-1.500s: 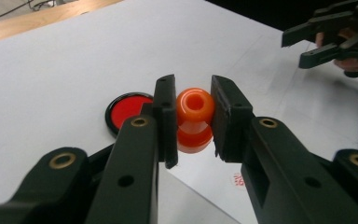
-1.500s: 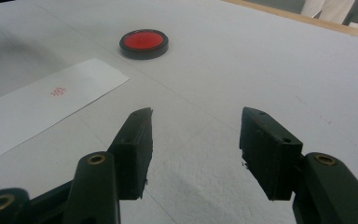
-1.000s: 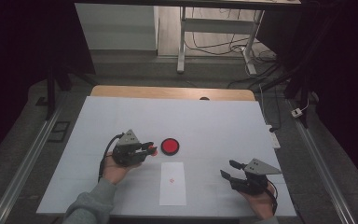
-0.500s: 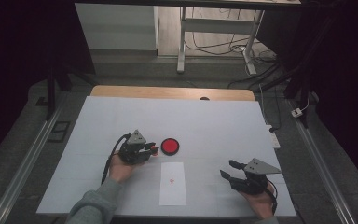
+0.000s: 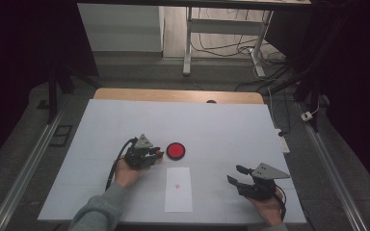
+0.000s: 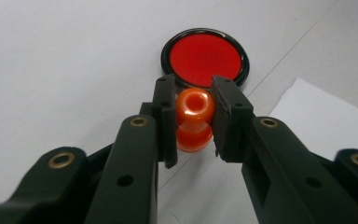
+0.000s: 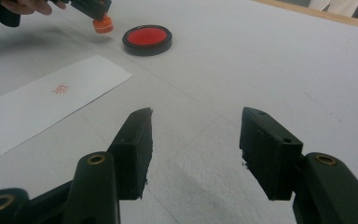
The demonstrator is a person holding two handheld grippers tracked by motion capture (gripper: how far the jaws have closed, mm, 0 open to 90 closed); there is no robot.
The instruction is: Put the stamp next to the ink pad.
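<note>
Gripping the orange stamp [image 6: 194, 120] between my left claw's [image 5: 157, 155] pads, I have the jaws closed snug on its knobbed handle, its base just above the white table [image 5: 221, 125]. Straight ahead of this claw, just past the jaw tips, lies the red ink pad [image 6: 205, 57] in its black rim, close to the stamp but apart from it. Off to the claw's right side lies the white paper slip [image 5: 178, 189], its near corner just beside the jaws and a small red mark printed on it. To the claw's left the tabletop runs bare toward the table's edge, giving wide room.

My right claw [image 7: 195, 140] hangs with jaws about half open and nothing between them, well apart from the stamp. Ahead of it the surface lies bare up to the ink pad; the paper slip lies off to its left.
</note>
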